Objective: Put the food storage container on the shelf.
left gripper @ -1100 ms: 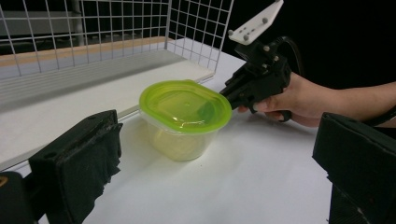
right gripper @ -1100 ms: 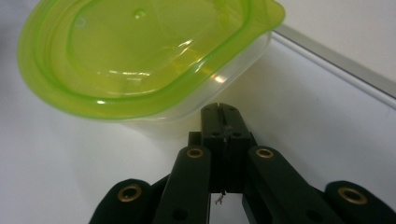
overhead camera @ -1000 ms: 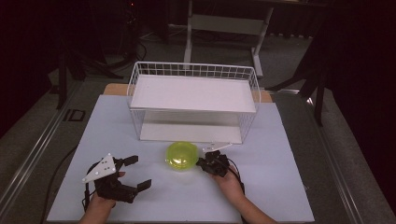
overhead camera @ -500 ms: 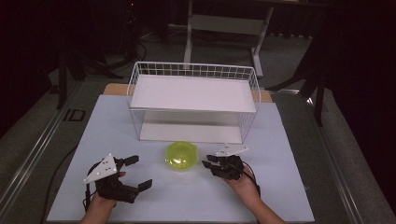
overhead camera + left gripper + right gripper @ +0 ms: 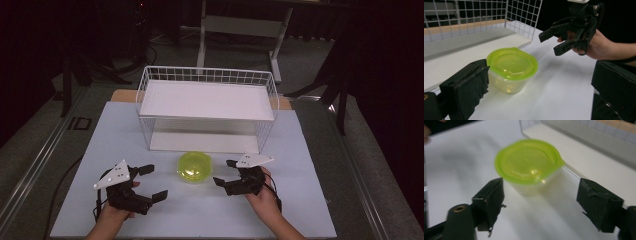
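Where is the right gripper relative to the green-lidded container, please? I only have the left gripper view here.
Observer: In the high view the right gripper hangs just right of the container, jaws open, having just been opening, nothing between them.
Operator: Is the lid fully on?
Observer: The right gripper view shows the lid seated, with a tab sticking out toward the wire basket.
Operator: And the left gripper?
Observer: The left gripper is open, apart from the container, on its left in the high view.
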### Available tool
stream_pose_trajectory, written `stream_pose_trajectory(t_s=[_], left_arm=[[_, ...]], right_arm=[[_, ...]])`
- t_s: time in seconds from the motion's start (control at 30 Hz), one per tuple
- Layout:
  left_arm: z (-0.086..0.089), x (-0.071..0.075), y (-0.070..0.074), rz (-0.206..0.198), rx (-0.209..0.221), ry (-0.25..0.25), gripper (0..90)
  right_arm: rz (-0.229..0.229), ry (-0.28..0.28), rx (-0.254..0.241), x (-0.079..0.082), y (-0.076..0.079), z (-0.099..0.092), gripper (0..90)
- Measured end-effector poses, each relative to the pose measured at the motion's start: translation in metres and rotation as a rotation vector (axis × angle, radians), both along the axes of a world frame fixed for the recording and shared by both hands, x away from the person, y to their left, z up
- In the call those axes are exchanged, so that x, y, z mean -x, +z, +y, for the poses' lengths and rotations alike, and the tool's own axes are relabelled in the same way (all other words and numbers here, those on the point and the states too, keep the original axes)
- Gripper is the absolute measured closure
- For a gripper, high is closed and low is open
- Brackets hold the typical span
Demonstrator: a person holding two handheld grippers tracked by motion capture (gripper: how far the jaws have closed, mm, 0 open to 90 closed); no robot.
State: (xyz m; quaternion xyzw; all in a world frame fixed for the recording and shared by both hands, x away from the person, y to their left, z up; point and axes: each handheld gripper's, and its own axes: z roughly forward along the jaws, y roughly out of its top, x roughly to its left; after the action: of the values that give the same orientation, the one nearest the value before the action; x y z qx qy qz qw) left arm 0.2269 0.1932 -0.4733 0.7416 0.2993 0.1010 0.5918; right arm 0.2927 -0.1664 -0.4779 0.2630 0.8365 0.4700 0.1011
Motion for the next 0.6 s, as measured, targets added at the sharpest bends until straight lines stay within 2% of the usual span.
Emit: stream_pose_trajectory(t_s=[0.07,0.1,0.17,0.2,0.27,0.3,0.47,0.5,0.53,0.57,0.6], left_arm=[[-0.002,-0.002,0.003,0.004,-0.017,0.001,1.9],[-0.004,-0.003,0.006,-0.001,-0.040,0.014,1.9],[-0.005,-0.005,0.007,-0.002,-0.037,0.005,1.9],[-0.006,-0.007,0.008,0.002,-0.038,0.008,1.9],[-0.007,-0.013,0.010,0.015,-0.041,0.005,1.9],[-0.008,-0.019,0.010,0.033,-0.036,0.016,1.9],[-0.012,-0.031,0.010,0.062,-0.050,0.047,6.5],[-0.014,-0.033,0.010,0.058,-0.060,0.063,8.7],[-0.015,-0.035,0.010,0.056,-0.074,0.080,10.9],[-0.017,-0.037,0.010,0.062,-0.072,0.093,10.9],[-0.019,-0.039,0.010,0.073,-0.091,0.109,15.5]], right_arm=[[-0.060,0.003,-0.008,0.004,0.005,0.003,22.5],[-0.044,-0.011,-0.017,0.003,0.009,0.004,21.8],[-0.032,-0.007,-0.025,0.001,0.010,0.004,18.7],[-0.046,-0.010,-0.056,-0.001,0.013,0.005,16.1],[-0.048,-0.027,-0.044,-0.003,0.015,0.008,13.9],[-0.056,-0.032,-0.039,-0.004,0.016,0.009,13.8],[-0.068,-0.024,-0.006,-0.008,0.020,0.016,12.5],[-0.052,-0.040,0.018,-0.011,0.020,0.020,11.0],[-0.049,-0.071,0.015,-0.012,0.020,0.022,11.0],[-0.049,-0.071,0.015,-0.012,0.020,0.022,11.0],[-0.037,-0.139,0.022,-0.015,0.017,0.027,11.0]])
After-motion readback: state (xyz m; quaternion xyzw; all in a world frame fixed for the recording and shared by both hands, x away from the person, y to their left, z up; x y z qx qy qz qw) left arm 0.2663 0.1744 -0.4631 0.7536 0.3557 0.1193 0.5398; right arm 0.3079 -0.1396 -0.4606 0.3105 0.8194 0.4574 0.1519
